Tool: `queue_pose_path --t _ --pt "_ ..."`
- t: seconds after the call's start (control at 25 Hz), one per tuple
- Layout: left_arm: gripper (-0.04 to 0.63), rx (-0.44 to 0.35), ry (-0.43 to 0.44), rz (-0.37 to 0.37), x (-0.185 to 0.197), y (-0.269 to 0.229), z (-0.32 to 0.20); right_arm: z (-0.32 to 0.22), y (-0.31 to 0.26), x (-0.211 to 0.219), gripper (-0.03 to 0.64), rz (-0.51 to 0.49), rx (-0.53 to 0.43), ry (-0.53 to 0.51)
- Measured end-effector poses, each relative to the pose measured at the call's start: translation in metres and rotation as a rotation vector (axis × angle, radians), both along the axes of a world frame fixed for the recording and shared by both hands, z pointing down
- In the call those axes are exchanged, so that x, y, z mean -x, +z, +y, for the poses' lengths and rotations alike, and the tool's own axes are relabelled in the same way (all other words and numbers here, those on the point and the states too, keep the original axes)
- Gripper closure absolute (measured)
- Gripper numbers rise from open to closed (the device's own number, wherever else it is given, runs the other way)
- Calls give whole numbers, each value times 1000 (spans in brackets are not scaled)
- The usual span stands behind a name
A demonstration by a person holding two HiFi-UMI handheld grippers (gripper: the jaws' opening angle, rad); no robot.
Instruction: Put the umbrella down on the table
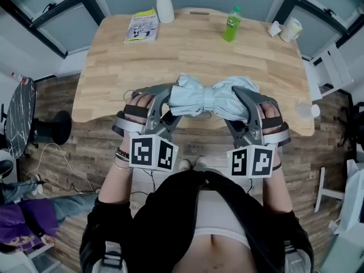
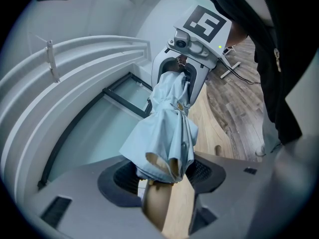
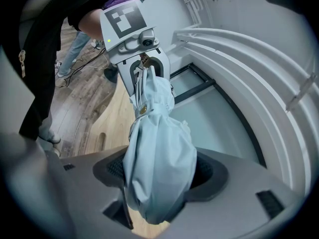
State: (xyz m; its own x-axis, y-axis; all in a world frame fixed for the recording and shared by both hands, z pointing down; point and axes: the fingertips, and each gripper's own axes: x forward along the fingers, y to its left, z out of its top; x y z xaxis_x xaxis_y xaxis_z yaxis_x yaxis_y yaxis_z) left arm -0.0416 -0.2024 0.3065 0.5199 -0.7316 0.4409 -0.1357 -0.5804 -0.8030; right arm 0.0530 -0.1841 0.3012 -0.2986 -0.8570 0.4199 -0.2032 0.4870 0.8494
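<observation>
The left hand-held gripper (image 2: 162, 176) clamps, jaws wide, on the wooden-handle end of the folded pale-blue umbrella (image 1: 211, 98). The right hand-held gripper (image 3: 159, 176) grips its bunched fabric end likewise. The umbrella lies crosswise over the worktop's (image 1: 187, 50) near edge; I cannot tell whether it touches the worktop.

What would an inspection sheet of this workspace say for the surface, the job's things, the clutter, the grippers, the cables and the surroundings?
Surface: wooden table, rounded corners.
Job's things: folded light blue umbrella, level over the table's near edge; contact with it cannot be told.
Clutter: booklet, white vase, green bottle and cup along the far edge.
Grippers: left gripper and right gripper each have fingers closed on one end of the umbrella.
Cables: one cable on the floor, at the left.
Surroundings: black stand, another person's legs at lower left.
</observation>
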Motion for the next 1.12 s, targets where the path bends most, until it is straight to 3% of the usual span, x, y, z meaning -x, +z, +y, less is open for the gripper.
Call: queue_pose_path --t 1.12 --pt "339 15 -53 4 -23 8 -43 -48 7 -23 295 7 9 -71"
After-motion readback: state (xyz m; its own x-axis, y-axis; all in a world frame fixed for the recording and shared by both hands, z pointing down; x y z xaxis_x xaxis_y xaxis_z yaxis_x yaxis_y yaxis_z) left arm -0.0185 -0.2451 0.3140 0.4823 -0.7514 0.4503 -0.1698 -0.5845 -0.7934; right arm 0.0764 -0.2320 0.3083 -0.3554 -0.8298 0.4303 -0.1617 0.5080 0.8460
